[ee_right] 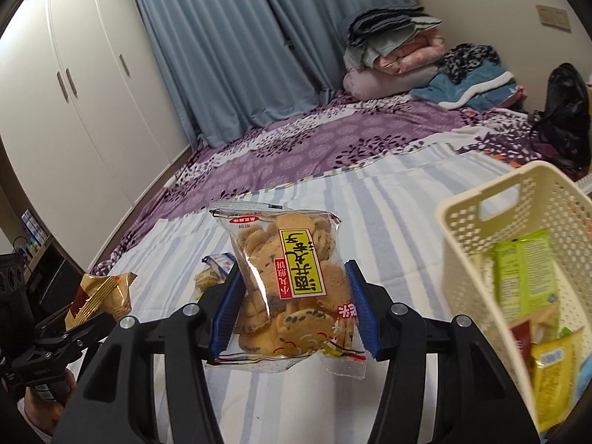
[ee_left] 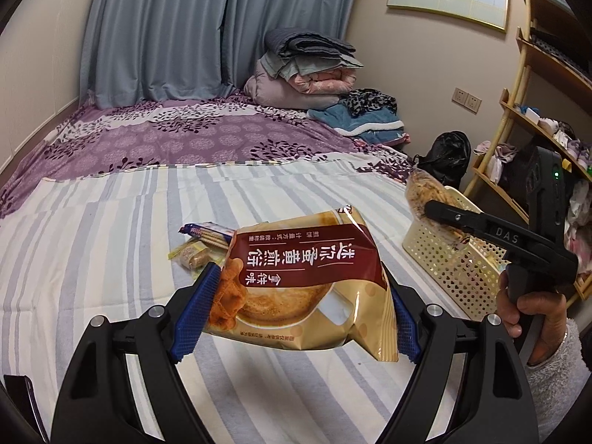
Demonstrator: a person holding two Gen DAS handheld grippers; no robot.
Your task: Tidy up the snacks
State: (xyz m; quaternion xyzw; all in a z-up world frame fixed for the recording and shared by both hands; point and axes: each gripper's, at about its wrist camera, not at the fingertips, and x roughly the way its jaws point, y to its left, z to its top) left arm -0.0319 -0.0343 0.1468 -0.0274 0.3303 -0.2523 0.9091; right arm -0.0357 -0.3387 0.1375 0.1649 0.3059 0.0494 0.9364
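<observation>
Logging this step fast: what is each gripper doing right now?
Left gripper: closed on the gold and maroon snack bag, lifted off the bed.
Right gripper: closed on the clear cookie bag, beside the cream basket.

The cracker packets (ee_left: 201, 246) are lying on the bed (ee_left: 111, 222), left of the basket (ee_left: 440, 255). More snack packs (ee_right: 525, 277) are sitting inside the basket. Folded bedding (ee_left: 307, 70) is resting at the bed's far end, beside the shelf (ee_left: 536, 118).

Left wrist view: low over bed (ee_left: 111, 199), facing curtains (ee_left: 166, 37), close. Right wrist view: same heading, further right. Shared: bed, curtains, basket (ee_right: 466, 222), bedding pile (ee_left: 307, 70).
</observation>
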